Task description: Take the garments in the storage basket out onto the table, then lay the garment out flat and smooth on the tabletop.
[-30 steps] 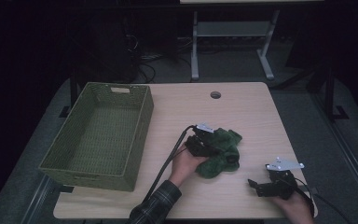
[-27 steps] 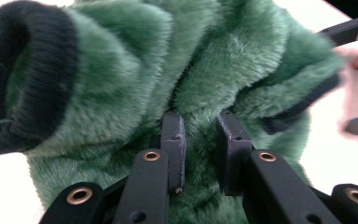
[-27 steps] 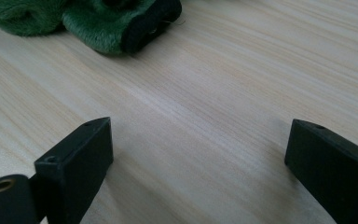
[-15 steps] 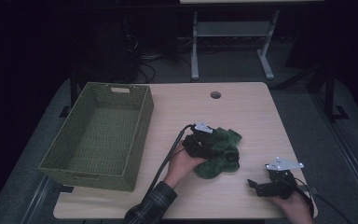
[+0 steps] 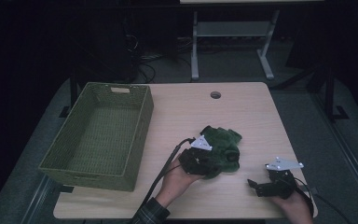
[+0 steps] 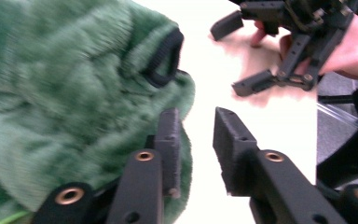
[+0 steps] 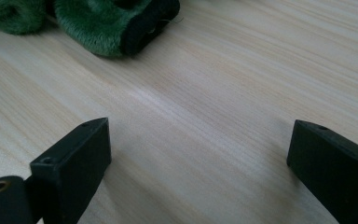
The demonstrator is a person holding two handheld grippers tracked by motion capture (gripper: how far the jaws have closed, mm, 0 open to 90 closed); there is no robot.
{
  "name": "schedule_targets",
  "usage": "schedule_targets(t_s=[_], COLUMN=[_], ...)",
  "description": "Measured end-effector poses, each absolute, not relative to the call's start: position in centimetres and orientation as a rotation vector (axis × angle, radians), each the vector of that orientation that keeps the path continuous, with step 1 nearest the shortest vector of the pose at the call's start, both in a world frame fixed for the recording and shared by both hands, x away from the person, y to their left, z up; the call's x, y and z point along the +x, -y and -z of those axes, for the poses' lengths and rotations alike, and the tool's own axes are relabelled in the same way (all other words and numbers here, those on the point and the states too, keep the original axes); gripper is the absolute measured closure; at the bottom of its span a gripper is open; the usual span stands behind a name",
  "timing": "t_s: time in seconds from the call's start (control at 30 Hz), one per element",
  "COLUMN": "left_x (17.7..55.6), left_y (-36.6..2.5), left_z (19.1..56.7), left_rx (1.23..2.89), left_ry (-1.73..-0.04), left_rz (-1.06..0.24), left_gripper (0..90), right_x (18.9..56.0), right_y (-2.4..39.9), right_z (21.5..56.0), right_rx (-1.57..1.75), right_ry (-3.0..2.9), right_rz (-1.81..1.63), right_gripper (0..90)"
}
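The green plush (image 5: 221, 148) lies crumpled a little right of the frame's middle in the high view, on the bare table (image 5: 242, 112) and well apart from the basket (image 5: 103, 135) at the left. Your left gripper (image 5: 206, 163) sits at its lower left edge. In the left gripper view its jaws have just been closing and stand narrow, with a gap of bare table between them — the fur bulges against the outer side of one jaw but no fold lies between the pads, so nothing is gripped yet. Your right gripper (image 5: 257, 185) rests at the lower right, jaws wide over bare wood, with the plush's dark-trimmed cuff (image 7: 144, 23) at the top of its own view.

As a judgement, the work is at its start: the plush is not lifted and the basket holds nothing. You have yet to catch a fold, carry it left and drop it in.

Nothing blocks the way to the basket. Mind the cable (image 5: 165, 170) trailing from your left gripper, and the basket's near wall, which you must clear.
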State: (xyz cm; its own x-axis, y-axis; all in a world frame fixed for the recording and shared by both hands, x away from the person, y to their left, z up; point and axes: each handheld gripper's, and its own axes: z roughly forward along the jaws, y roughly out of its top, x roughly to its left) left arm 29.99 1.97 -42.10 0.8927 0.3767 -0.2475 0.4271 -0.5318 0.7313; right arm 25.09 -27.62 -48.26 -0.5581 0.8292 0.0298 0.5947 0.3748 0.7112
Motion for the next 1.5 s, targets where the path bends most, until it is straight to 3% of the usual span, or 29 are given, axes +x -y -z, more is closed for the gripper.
schedule_targets(t_s=[0.17,0.37,0.5,0.87,0.93,0.97,1.03,1.1,1.17,1.5], left_x=[29.3,29.4,30.2,30.8,30.9,30.9,31.2,31.2,31.2,31.0], left_y=[-1.4,-0.8,-0.9,-0.9,-1.0,-1.0,-1.2,-1.3,-1.4,-3.7], left_z=[43.1,44.5,45.5,45.9,45.8,45.9,45.8,45.7,45.5,43.3], left_rx=[2.212,2.289,2.317,2.352,2.352,2.33,2.337,2.314,2.298,2.208], left_ry=[-0.573,-0.58,-0.595,-0.593,-0.589,-0.599,-0.583,-0.597,-0.598,-0.59], left_rz=[0.063,-0.012,-0.02,-0.063,-0.053,-0.041,-0.012,0.024,0.04,0.058], left_gripper=[72.2,59.0,58.1,73.4,77.8,82.2,84.0,86.5,87.6,87.8], right_x=[25.0,25.9,26.2,27.7,28.0,28.1,28.0,28.0,28.0,27.7], right_y=[27.5,26.1,25.4,24.1,23.9,23.5,23.3,23.2,23.2,23.4], right_z=[48.1,47.6,47.4,47.2,47.3,47.4,47.4,47.4,47.3,46.4], right_rx=[1.238,1.191,1.17,1.17,1.157,1.157,1.165,1.162,1.172,1.123], right_ry=[-2.314,-2.34,-2.342,-2.358,-2.372,-2.397,-2.408,-2.412,-2.412,-2.42], right_rz=[-0.994,-1.039,-1.051,-1.163,-1.189,-1.18,-1.175,-1.159,-1.158,-1.162], right_gripper=[14.0,14.5,16.3,34.6,41.3,51.1,55.5,71.4,78.7,82.4])
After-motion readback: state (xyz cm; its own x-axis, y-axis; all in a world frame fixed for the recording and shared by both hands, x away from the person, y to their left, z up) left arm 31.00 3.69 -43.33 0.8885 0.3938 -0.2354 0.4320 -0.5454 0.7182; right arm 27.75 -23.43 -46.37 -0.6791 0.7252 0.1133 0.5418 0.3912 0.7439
